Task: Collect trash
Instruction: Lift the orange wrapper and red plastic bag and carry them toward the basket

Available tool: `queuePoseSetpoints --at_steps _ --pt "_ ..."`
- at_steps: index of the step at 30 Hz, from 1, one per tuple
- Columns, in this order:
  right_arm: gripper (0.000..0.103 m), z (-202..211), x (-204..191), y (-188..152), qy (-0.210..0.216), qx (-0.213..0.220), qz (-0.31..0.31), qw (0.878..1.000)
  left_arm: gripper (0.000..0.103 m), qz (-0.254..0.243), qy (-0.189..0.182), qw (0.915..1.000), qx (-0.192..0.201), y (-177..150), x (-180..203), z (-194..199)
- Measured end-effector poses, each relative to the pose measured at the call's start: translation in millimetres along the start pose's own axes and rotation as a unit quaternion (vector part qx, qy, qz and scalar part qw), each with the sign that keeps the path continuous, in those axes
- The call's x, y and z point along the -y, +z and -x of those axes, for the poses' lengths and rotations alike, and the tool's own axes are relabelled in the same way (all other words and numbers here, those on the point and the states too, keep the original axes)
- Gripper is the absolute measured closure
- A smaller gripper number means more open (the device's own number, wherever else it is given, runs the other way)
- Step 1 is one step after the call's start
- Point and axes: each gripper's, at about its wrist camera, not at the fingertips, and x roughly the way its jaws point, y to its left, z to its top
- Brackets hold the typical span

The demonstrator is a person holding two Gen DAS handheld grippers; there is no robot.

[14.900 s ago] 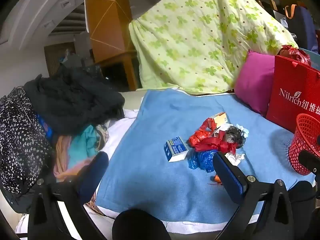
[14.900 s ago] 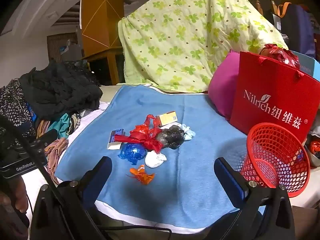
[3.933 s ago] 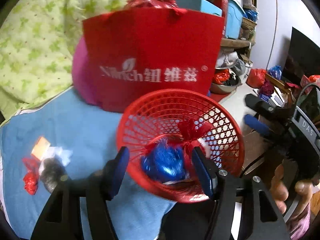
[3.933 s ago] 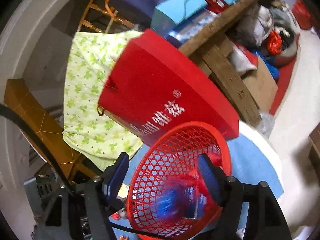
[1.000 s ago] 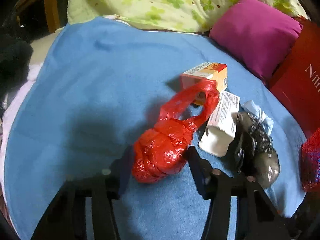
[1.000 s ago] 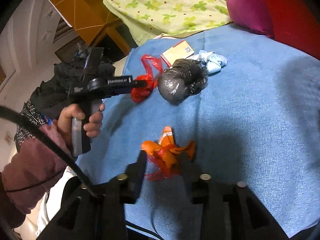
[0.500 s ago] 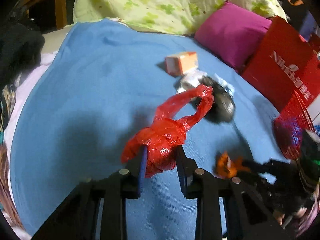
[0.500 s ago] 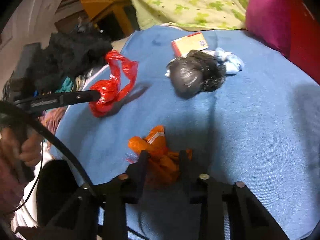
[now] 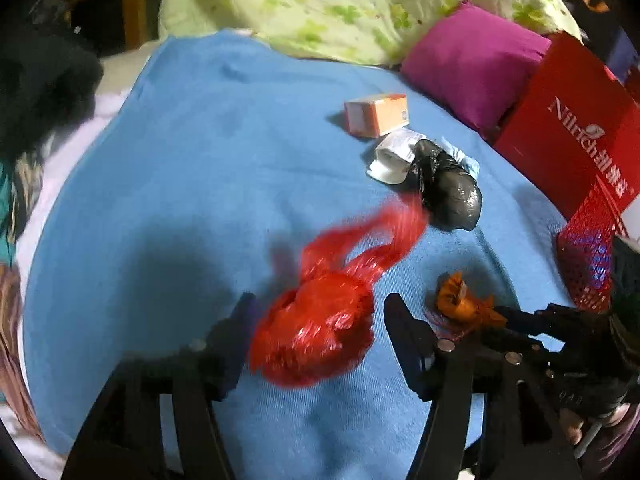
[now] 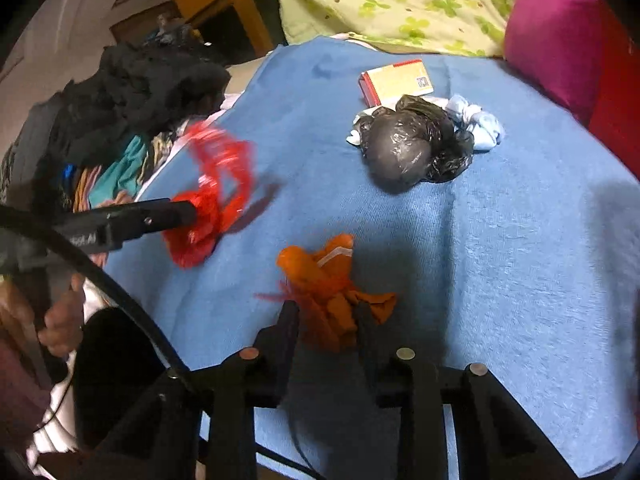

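A knotted red plastic bag [image 9: 320,328] shows blurred between the fingers of my left gripper [image 9: 320,308], just above the blue blanket [image 9: 180,160]. The jaws are opening and the pads stand clear of the bag. My right gripper [image 10: 325,312] pinches a crumpled orange bag [image 10: 320,280] low over the blanket, though its jaws are opening slightly. In the left wrist view that orange bag [image 9: 460,300] is to the right. A black bag [image 9: 452,192], a white packet [image 9: 392,158] and an orange box [image 9: 376,114] lie farther back. The red mesh basket [image 9: 588,256] is at the right edge.
A red paper bag [image 9: 568,120] and a magenta pillow [image 9: 472,60] stand behind the basket. A green-patterned quilt [image 9: 340,0] is heaped at the back. A pile of dark clothes [image 10: 140,92] sits left of the blanket. A light blue wad [image 10: 480,124] lies beside the black bag.
The left jaws, clamped on the red bag half a second ago, have spread and the bag now blurs loose between them. The right fingers closed on the orange bag.
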Motion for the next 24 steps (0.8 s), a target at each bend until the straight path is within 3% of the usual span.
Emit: queuePoseSetpoints --at_steps 2,5,8,12,24 --pt "0.069 -6.1 -0.2 0.9 0.005 -0.002 0.001 1.000 0.035 -0.018 0.020 0.9996 -0.008 -1.0 2.8 -9.0" --pt "0.070 -8.4 -3.0 0.6 0.003 0.006 0.006 1.000 0.035 -0.005 0.023 0.9993 -0.029 -5.7 -0.8 -23.6" --pt "0.086 -7.3 -1.2 0.6 0.008 0.010 0.002 1.000 0.039 0.010 0.017 0.9996 -0.020 -10.4 -5.2 -20.3" --pt "0.090 4.7 0.7 -3.4 0.019 0.031 -0.013 0.999 0.046 0.023 0.012 0.9996 -0.014 -10.1 -6.3 -10.8" --pt "0.090 96.1 -0.2 -4.5 0.027 0.136 -0.034 0.990 0.047 -0.020 0.071 0.9953 0.063 9.6 54.2 72.7"
